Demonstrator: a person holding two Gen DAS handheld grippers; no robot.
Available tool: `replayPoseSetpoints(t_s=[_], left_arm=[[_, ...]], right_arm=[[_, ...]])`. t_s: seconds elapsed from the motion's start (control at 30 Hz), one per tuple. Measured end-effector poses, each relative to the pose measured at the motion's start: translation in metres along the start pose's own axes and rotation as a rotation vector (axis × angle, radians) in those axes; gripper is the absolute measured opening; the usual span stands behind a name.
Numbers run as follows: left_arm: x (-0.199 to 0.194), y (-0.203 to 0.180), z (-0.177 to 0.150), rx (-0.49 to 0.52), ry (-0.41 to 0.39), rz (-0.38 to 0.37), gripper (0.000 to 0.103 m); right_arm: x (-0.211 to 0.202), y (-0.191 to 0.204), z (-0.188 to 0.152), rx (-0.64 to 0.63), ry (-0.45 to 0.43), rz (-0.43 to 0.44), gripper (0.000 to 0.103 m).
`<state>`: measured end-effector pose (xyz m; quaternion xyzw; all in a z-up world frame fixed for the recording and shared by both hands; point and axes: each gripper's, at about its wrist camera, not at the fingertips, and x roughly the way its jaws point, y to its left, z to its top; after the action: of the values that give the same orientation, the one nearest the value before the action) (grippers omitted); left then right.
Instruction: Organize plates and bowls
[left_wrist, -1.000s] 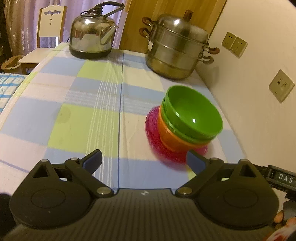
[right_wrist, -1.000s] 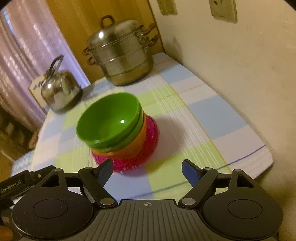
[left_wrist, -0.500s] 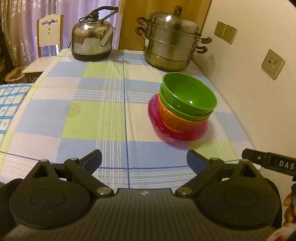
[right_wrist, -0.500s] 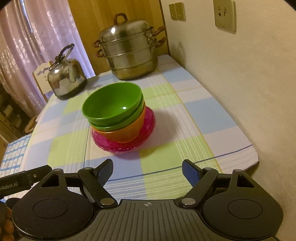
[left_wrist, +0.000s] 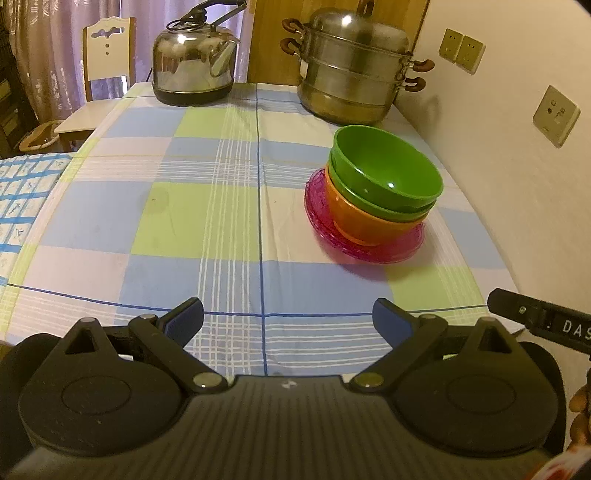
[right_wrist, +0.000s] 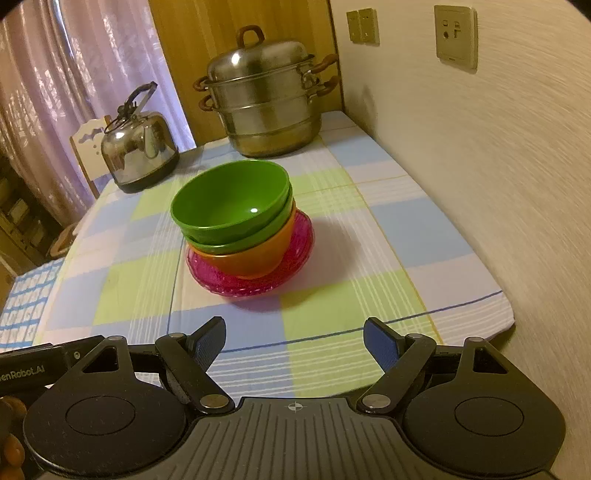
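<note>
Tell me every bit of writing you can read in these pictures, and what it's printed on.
"DAS", cut off by the picture's edge: on the right tool's black bar, left wrist view.
"enRobot.AI", its start cut off: on the left tool's black bar, right wrist view.
Wall sockets: marks too small to read.
Nothing readable on the bowls, kettle or pot.

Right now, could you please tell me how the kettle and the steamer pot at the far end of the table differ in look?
The kettle is squat and rounded with one arched black handle on top and a spout; the steamer pot is taller and tiered, with brown side handles and a domed lid with a knob. The kettle sits on a dark base; the steamer pot rests directly on the tablecloth. Both are shiny metal and stand upright.
</note>
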<state>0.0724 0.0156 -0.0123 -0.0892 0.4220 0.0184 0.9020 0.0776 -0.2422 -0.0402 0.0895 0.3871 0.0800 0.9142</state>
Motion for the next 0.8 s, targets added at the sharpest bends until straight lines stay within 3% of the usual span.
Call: replayPoseSetpoints(t_s=[0.8], left_arm=[[0.0074,-0.0026,-0.0062,0.025,0.004,0.022,0.098]], right_arm=[[0.0068,0.0096,-0.0055,-0.043,0.010,-0.003,0.081]])
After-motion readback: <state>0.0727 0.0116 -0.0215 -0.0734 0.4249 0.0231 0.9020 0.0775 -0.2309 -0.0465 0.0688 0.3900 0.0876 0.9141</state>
